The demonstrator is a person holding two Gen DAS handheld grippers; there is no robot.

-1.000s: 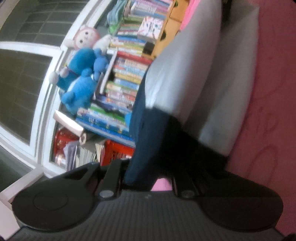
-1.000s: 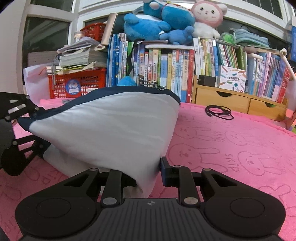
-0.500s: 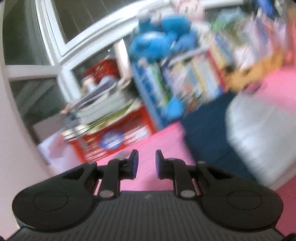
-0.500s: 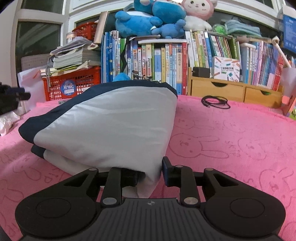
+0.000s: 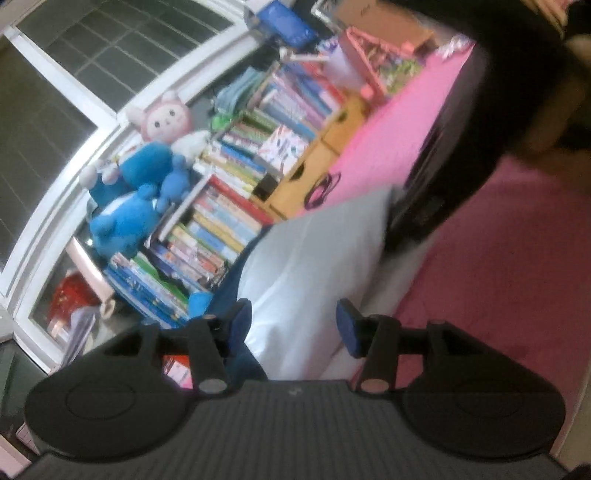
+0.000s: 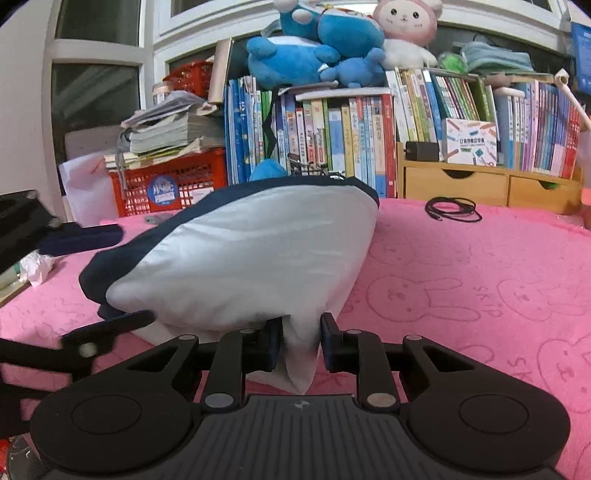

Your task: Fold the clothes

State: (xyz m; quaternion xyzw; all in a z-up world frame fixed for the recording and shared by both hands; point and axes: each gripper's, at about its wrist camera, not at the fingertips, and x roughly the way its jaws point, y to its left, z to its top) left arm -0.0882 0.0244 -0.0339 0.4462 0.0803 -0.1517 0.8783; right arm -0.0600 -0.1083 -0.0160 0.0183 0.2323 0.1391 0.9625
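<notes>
1. Mid-fold: white-and-navy garment (image 6: pixel 243 254) lies bunched on the pink blanket (image 6: pixel 480 288).
2. Right claw (image 6: pixel 299 341) is pinching its white near corner.
3. Left claw (image 5: pixel 293 326) is opening, gripping nothing; the garment's edge shows between its jaws.
4. Next, probably: left regrips that edge, then both flatten the fold.

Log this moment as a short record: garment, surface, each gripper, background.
garment: white and navy folded garment, lying on the blanket
surface: pink bunny-print blanket
right gripper: closing, pads pinching a white fold at the garment's near edge
left gripper: opening, garment lies between the fingers but the pads stand clear of it
background: bookshelf with blue plush toys and a pink plush on top; black cable on the blanket
</notes>
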